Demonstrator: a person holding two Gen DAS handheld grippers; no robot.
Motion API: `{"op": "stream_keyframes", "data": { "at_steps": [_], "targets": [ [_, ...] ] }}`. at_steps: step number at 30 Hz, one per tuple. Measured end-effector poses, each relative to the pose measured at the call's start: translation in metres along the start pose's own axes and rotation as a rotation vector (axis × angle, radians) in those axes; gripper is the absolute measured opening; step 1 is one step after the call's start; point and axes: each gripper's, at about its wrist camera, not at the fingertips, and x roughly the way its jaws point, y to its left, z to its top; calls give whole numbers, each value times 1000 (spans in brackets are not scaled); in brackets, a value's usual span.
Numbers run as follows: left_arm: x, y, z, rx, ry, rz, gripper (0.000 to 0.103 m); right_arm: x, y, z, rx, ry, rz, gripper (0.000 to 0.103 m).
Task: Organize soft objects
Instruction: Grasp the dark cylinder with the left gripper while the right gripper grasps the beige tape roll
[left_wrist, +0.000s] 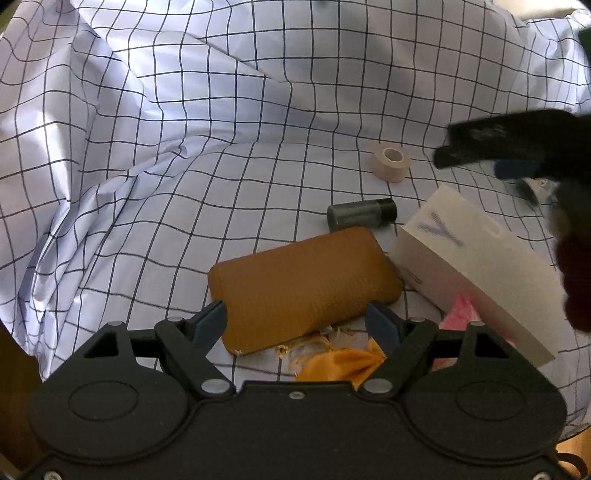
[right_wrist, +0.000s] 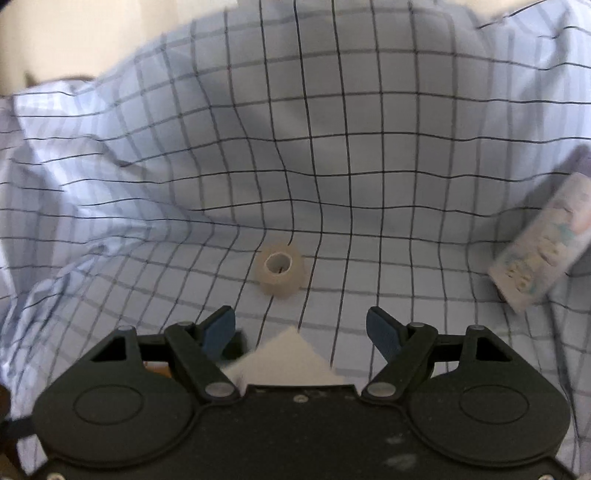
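We're holding the L gripper (left_wrist: 297, 321) w/ jaws apart, nothing clamped; its pads are flanking the near end of the brown pad (left_wrist: 303, 288) but not visibly pressing. Just below it a yellow cloth (left_wrist: 340, 363) w/ frayed threads is lying, partly hidden by the gripper body. To its right a white box (left_wrist: 476, 273) is sitting, something pink (left_wrist: 461, 312) peeking from under it. Beyond: grey cylinder (left_wrist: 360, 214), then tape roll (left_wrist: 389, 162), all on the checked sheet (left_wrist: 147, 147), which is bunching into folds toward its far and left edges.

We're carrying the R gripper (right_wrist: 300, 328) jaws apart too, empty; a white box corner (right_wrist: 288, 354) is showing beneath it, tape roll (right_wrist: 280, 269) ahead, printed pack (right_wrist: 543, 243) near the sheet's right edge. View is blurring.

Step, as we're judging: approach/selection, soft items not yet gathered. Next move prob. calls for lowering L onto the yellow cloth or brown pad, closing, lifting clear of the box. Risk: loose threads snagging.
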Motion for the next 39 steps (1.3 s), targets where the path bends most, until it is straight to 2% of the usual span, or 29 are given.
{"op": "stream_keyframes", "data": {
  "at_steps": [2,6,17,22,24,27,33,39],
  "targets": [
    [4,3,2,-3,6,1,78,20,2,9,-1,18,-12,76],
    [13,11,3,-14,19,3,78,53,5,21,12,76,-12,68],
    [28,26,4,-40,45,7,78,104,28,41,-38,142,-33,64],
    [28,29,9,-44,41,9,78,119,33,43,-46,174,-41,52],
    [28,29,11,-44,39,9,78,122,33,44,-32,189,-27,48],
    [29,27,17,-40,37,3,78,122,30,44,-21,174,-32,47],
    [34,17,33,-16,39,-9,78,104,-7,36,89,139,-54,47],
    [56,9,64,-59,90,-64,78,79,-38,24,110,70,-112,47]
  ]
}}
